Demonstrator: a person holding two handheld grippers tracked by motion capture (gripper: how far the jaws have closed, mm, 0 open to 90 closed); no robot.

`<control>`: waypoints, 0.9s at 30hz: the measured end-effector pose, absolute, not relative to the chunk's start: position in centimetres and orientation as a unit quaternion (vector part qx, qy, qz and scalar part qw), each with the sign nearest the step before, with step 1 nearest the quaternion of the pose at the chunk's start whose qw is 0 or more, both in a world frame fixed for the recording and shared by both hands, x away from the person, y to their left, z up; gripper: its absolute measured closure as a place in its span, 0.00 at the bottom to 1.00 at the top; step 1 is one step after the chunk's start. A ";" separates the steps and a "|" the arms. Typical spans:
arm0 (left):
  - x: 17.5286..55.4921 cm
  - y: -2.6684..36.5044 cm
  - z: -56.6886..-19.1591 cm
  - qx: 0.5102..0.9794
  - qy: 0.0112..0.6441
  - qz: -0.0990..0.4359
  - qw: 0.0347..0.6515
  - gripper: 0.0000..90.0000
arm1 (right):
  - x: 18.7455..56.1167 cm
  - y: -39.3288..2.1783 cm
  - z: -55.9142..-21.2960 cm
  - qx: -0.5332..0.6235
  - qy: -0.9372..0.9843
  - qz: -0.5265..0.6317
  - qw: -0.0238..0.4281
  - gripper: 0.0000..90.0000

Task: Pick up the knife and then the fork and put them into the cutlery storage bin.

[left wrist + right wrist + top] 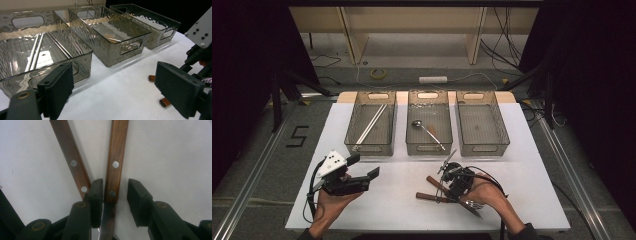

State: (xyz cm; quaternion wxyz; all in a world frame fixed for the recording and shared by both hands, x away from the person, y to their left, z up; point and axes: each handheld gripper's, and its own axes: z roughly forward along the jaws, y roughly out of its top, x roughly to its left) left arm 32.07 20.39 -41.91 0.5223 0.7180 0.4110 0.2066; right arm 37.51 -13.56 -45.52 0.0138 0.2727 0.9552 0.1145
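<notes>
Two utensils with dark wooden riveted handles lie crossed on the white table in front of the right hand. My right gripper (pixel 453 187) points down over them. In the right gripper view one handle (pixel 117 150) runs between the jaws of the right gripper (pixel 115 183). The left pad touches it and the right pad stands off with a gap. The other handle (pixel 71 157) lies just outside the left jaw. My left gripper (pixel 364 166) is held above the table's left front, open and holding nothing, as the left gripper view also shows (pixel 118 86).
Three clear smoky bins stand in a row at the back. The left bin (pixel 370 148) holds long metal rods (pixel 371 125), the middle bin (pixel 429 148) a metal spoon (pixel 427 129), and nothing lies in the right bin (pixel 485 148). Bare white table (pixel 397 190) lies between the hands.
</notes>
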 end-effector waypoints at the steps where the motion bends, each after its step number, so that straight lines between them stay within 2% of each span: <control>1: 32.1 20.4 -41.9 0.718 0.411 0.207 0.522 0.17 | 37.5 -13.6 -45.6 0.274 0.955 0.114 0.015 0.74; 27: 32.1 20.2 -42.0 0.719 0.412 0.204 0.521 0.17 | 37.3 -13.2 -45.9 0.273 0.956 0.104 0.031 0.82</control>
